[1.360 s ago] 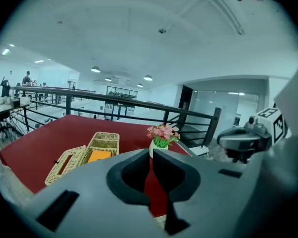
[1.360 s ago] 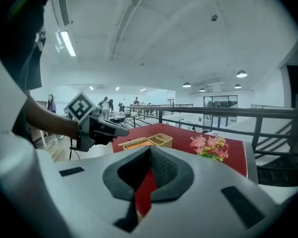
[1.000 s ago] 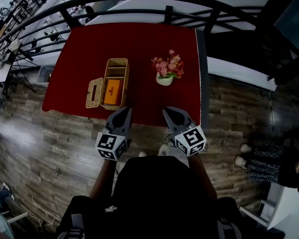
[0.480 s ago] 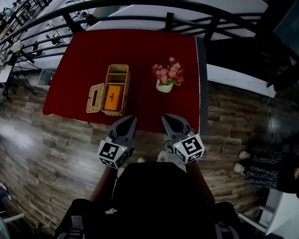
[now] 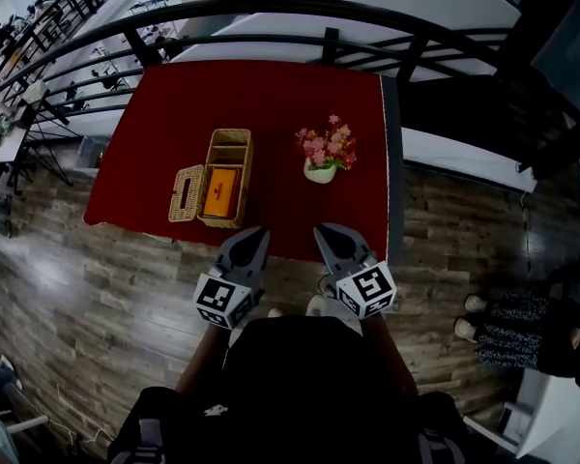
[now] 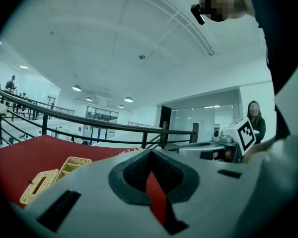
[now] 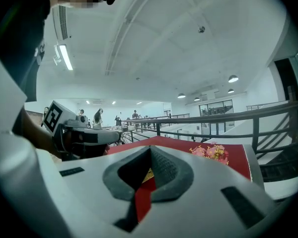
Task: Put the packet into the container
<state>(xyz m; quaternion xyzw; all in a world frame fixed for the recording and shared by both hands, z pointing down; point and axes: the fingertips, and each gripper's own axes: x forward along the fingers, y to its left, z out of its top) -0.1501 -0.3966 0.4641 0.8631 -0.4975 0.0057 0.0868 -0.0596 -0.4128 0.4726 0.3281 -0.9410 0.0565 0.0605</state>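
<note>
I hold my left gripper [image 5: 254, 236] and right gripper [image 5: 326, 234] side by side at the near edge of the red table [image 5: 271, 95], both pairs of jaws clenched on nothing. The orange packet [image 5: 218, 187] lies inside the wicker container [image 5: 227, 144], left of 1 pot of pink flowers [image 5: 321, 157].

Open table [image 5: 271, 95] ahead of us
We see free room between the wicker container [image 5: 246, 177] and the flower pot [image 5: 320, 170]; a black railing [image 5: 271, 10] bounds the far edge.
</note>
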